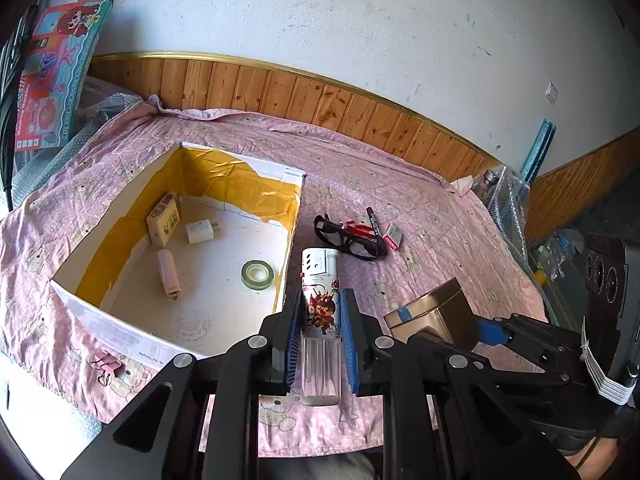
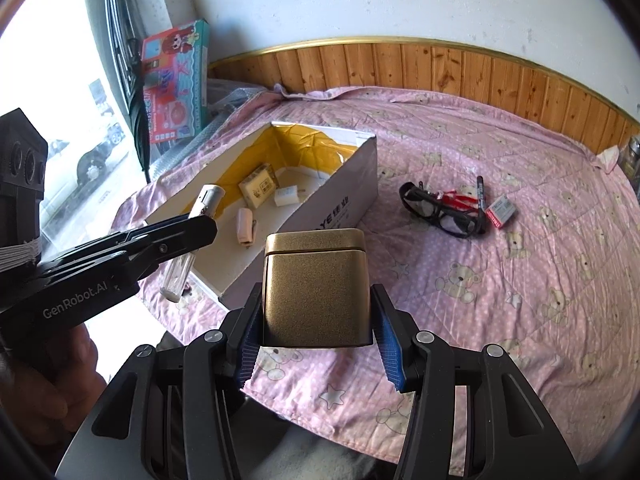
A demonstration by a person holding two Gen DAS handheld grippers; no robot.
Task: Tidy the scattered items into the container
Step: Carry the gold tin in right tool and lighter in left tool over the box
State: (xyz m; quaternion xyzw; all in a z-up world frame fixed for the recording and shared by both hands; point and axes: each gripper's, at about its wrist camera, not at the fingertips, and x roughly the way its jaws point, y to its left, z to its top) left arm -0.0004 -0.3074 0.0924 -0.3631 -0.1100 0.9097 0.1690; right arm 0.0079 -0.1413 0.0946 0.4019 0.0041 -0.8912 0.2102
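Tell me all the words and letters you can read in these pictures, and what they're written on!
"GenRobot.AI" on the arm of the left tongs.
"YE", then characters too blurred to read, on the side of the white box.
"Washing Machine" on the toy box, only just readable.
Print on the lighter, the yellow packet and the red-striped eraser is too small to read.

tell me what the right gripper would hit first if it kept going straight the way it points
Probably the white box: the right gripper, shut on the gold tin, points at its near side wall. Depth is unclear, so the tin might pass just above the rim.
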